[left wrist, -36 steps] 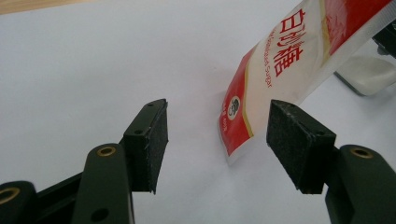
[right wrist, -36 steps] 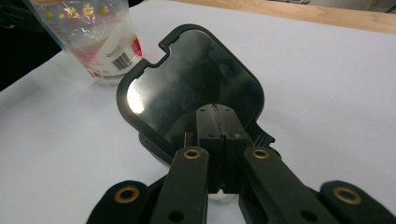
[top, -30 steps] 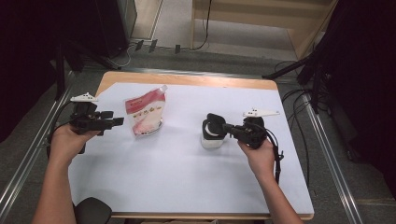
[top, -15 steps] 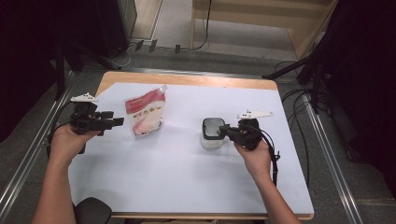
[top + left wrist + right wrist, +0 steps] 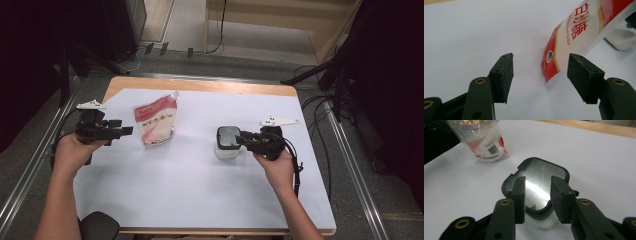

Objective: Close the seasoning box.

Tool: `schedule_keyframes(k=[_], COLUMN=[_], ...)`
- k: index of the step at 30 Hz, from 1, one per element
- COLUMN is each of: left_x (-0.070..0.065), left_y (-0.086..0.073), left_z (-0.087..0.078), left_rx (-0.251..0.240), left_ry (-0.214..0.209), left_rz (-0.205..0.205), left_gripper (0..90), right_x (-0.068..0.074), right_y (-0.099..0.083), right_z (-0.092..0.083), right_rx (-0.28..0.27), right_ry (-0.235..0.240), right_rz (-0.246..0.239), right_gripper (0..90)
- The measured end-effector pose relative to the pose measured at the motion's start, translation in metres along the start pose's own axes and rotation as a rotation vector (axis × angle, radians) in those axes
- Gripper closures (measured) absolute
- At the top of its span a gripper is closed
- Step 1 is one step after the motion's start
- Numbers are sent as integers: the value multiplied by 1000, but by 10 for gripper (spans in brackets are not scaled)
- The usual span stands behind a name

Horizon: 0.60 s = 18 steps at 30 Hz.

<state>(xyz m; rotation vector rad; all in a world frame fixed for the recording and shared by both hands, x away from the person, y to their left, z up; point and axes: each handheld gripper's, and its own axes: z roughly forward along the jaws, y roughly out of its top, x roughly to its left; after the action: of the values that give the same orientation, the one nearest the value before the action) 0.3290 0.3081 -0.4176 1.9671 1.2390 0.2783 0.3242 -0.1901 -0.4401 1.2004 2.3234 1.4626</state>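
Right gripper view: right hand-held gripper [image 5: 537, 195] opening above lidded container [image 5: 536, 182].

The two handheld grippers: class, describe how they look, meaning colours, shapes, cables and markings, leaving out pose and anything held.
Both the left gripper and right gripper are black, each topped by a pale three-cornered plate. Their flat jaws carry dark rectangular pads and brass-coloured rivets. A black cable trails from each. The person's forearms are bare, no sleeves visible.

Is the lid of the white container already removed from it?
No, in the right gripper view the dark-rimmed lid sits flat on top of the white container.
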Motion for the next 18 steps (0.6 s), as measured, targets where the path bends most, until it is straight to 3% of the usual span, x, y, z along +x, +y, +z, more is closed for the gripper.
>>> schedule_keyframes(k=[18], left_x=[-1], left_y=[1], left_z=[4], left_rx=[9], left_ry=[2], left_rz=[11], left_gripper=[385], right_x=[-23], right_y=[-7], right_z=[-25], right_rx=[-49], right_ry=[-50], right_rz=[-13], right_gripper=[466])
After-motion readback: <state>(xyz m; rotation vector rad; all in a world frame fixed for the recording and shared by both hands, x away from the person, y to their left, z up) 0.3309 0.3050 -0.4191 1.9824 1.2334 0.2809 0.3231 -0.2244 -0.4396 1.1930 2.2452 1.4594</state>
